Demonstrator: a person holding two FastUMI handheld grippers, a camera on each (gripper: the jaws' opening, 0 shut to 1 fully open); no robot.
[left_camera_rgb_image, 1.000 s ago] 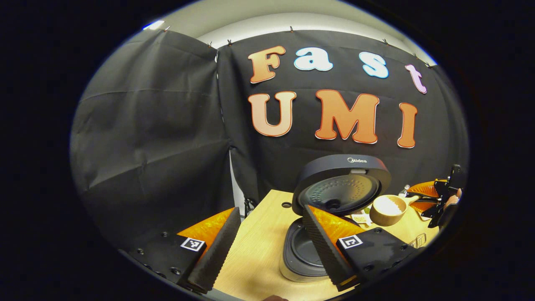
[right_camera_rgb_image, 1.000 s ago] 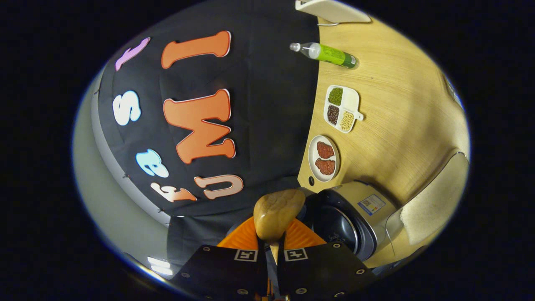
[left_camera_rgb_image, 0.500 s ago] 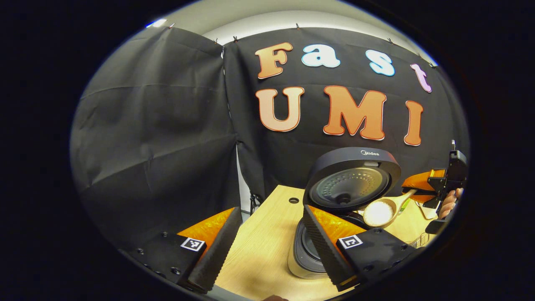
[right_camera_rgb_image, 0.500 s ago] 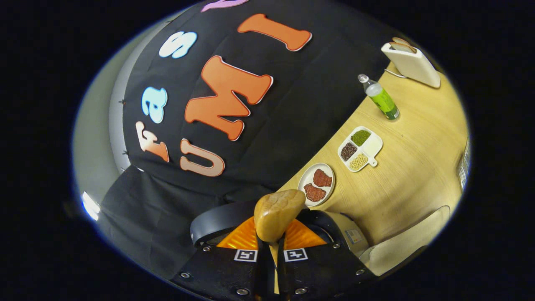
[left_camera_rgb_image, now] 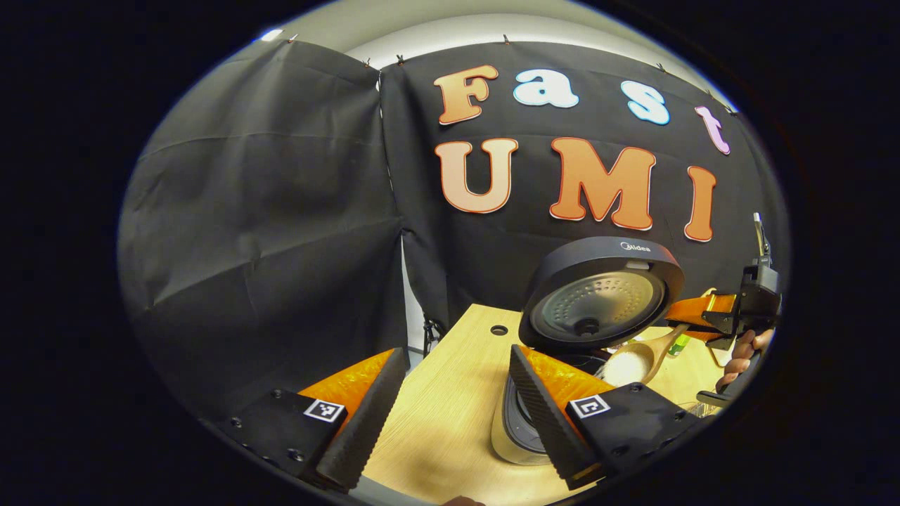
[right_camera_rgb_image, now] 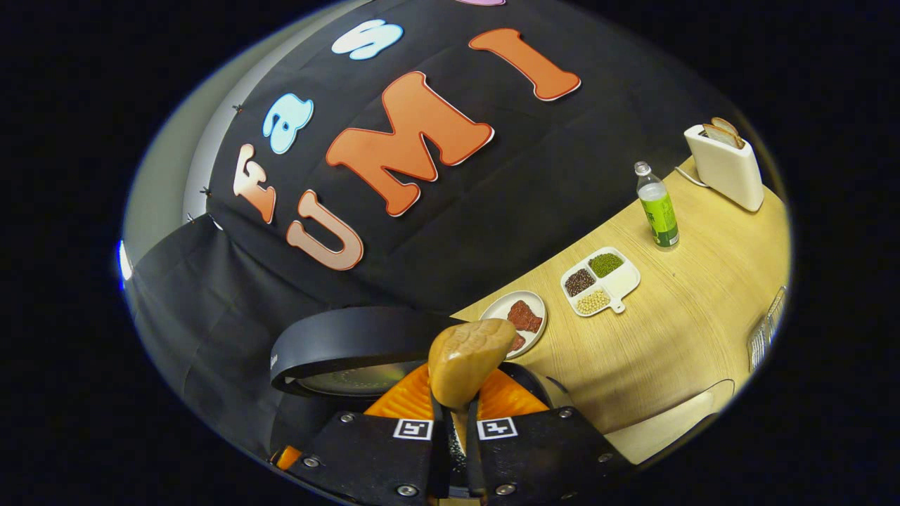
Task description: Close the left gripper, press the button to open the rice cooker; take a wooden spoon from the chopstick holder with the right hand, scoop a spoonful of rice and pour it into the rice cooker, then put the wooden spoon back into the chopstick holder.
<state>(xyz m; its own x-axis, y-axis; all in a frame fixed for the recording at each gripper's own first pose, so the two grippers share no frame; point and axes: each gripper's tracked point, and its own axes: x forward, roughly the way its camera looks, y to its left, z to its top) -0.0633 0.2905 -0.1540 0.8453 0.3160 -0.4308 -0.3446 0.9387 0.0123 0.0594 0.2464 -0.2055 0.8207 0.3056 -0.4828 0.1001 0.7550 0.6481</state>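
Left gripper: held low over the near end of the counter, fingers spread wide apart, nothing between them. Right-hand finger overlapping the rice cooker in the left gripper view; contact cannot be determined.

Rice cooker: lid raised and tilted back, its perforated inner plate facing forward, pot opening exposed below it.

Right gripper: fingers clamped on the handle of the wooden spoon, the handle pinched in the narrow gap between them. In the right gripper view, spoon bowl seen from its rounded back, just ahead of the fingertips and in front of the cooker lid. In the left gripper view, right gripper at the far right with a hand behind it — spoon angled downward, bowl carrying white rice, positioned under the raised lid at the pot's rim.

Elsewhere on the counter, per the right gripper view: round plate with reddish-brown pieces just beyond the cooker; divided dish with dark, green and pale grains next along; bottle with green label, upright; toaster with bread in its slots at the far end — all well apart from both grippers.
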